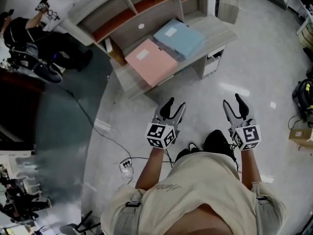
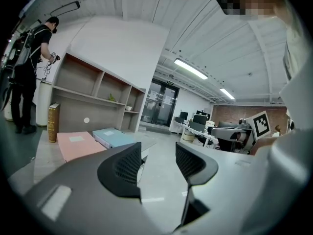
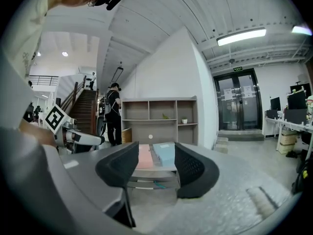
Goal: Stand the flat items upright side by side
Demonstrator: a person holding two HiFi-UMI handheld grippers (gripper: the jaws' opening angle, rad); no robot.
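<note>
Pink folder (image 1: 150, 61) and blue folder (image 1: 179, 38): flat, side by side on the grey desk (image 1: 225, 31), well ahead. Left gripper (image 1: 176, 104) and right gripper (image 1: 233, 101): jaws partly apart, empty, over bare floor. Likely the approach step, nothing upright yet. Next, probably: close in, pinch one folder's edge, tip it up.

Person in black (image 1: 22, 33) near the shelf unit (image 1: 146, 5), white power strip (image 1: 126, 167) on the glossy floor (image 1: 259, 58)
</note>
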